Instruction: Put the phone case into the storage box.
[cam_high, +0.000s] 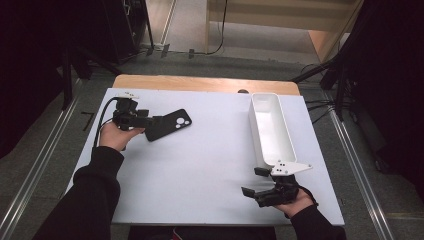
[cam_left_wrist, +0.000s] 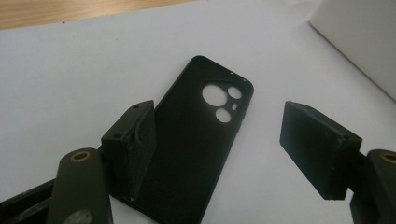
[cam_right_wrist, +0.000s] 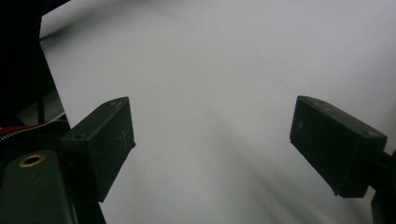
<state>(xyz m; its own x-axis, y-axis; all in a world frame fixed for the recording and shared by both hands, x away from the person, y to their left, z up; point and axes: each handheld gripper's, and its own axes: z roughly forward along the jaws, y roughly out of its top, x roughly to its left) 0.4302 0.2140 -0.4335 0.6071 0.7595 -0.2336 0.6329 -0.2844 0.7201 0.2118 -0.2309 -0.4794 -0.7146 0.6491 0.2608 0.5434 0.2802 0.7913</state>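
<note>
Left gripper view shows the left claw (cam_left_wrist: 217, 149) released, its two black jaws standing apart over the black phone case (cam_left_wrist: 191, 140): one jaw overlaps the case's long edge at about 8 o'clock of the case, while the other jaw stands clear of it at 3 o'clock, with bare white surface between pad and case. No pad presses on the case, so it is not yet gripped. The case lies flat on the table (cam_left_wrist: 70, 70), inner side up, its camera cut-outs toward 1 o'clock in that view. In the high view the left claw (cam_high: 152, 121) sits at the case's near-left end, and the phone case (cam_high: 170, 124) lies in the left half of the white table (cam_high: 200, 165), at roughly 10 o'clock from the table's centre. The white bin (cam_high: 272, 127) stands well apart at 2 o'clock, long and narrow, with nothing visible inside. The right claw (cam_high: 252, 182) rests low at 5 o'clock, just below the bin's near end, released and holding nothing; the right gripper view confirms open jaws over bare table (cam_right_wrist: 210, 93). Judged step: approach and alignment for a pick of the case. The next move calls for centring the case's width between the jaws, lowering until the pads flank both long edges, then closing; a thin, flat item may slide under an off-centre pad.
</note>
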